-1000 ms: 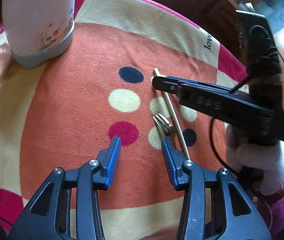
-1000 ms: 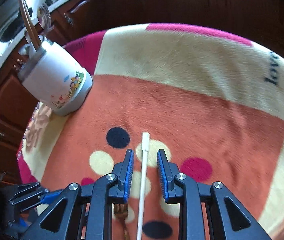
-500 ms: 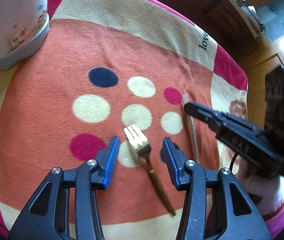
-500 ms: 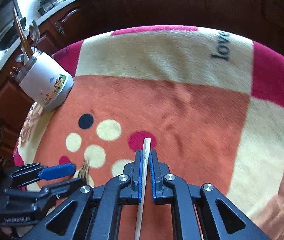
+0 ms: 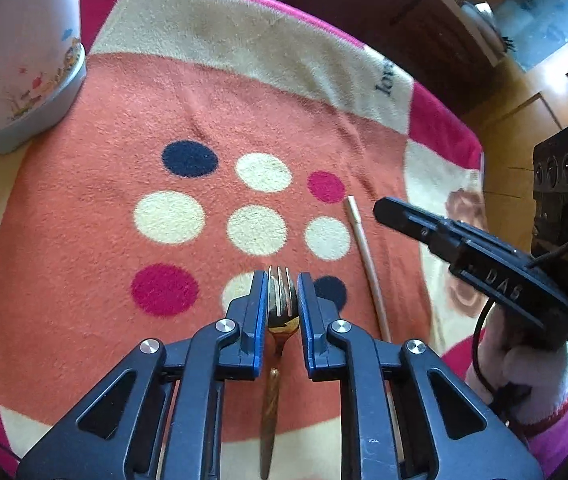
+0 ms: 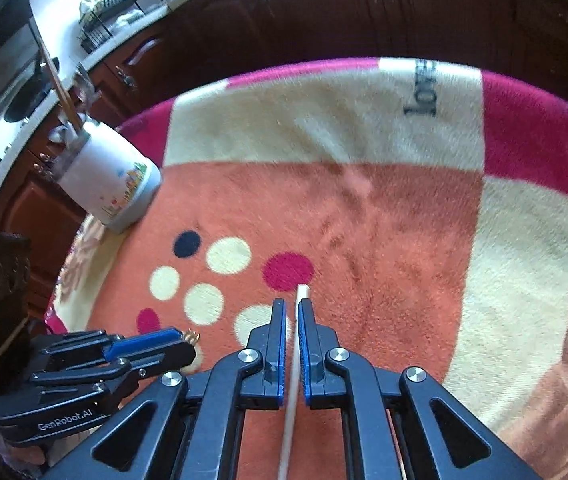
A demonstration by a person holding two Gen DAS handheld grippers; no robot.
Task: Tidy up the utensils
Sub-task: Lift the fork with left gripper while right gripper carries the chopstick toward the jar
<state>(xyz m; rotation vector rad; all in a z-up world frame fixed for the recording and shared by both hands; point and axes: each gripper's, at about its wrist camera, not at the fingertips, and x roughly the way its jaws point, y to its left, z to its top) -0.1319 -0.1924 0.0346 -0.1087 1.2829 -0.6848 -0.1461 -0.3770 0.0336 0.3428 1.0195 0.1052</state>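
Observation:
A gold fork (image 5: 283,312) lies on the orange dotted cloth (image 5: 104,208), handle toward me. My left gripper (image 5: 282,276) is closing, and its blue pads touch both sides of the fork's head. The left gripper (image 6: 188,346) also shows low on the left in the right wrist view, with the fork tines (image 6: 191,335) at its tip. A pale chopstick (image 6: 293,360) runs between the narrow jaws of my right gripper (image 6: 292,304), which is shut on it. From the left wrist view, the right gripper (image 5: 380,205) sits just right of the chopstick (image 5: 366,260). A white cartoon-print holder (image 6: 108,188) stands at the far left.
The holder (image 5: 24,60) has chopsticks (image 6: 60,92) and a spoon in it. The cloth's far edge drops to dark wooden cabinets (image 6: 324,12). A white counter with a dish rack (image 6: 112,0) is behind. A gloved hand with a pink sleeve (image 5: 532,380) holds the right gripper.
The right gripper shut on the chopstick and drew it to the right, away from the fork. The left gripper moved over the fork, and its jaws closed in on the fork's head.

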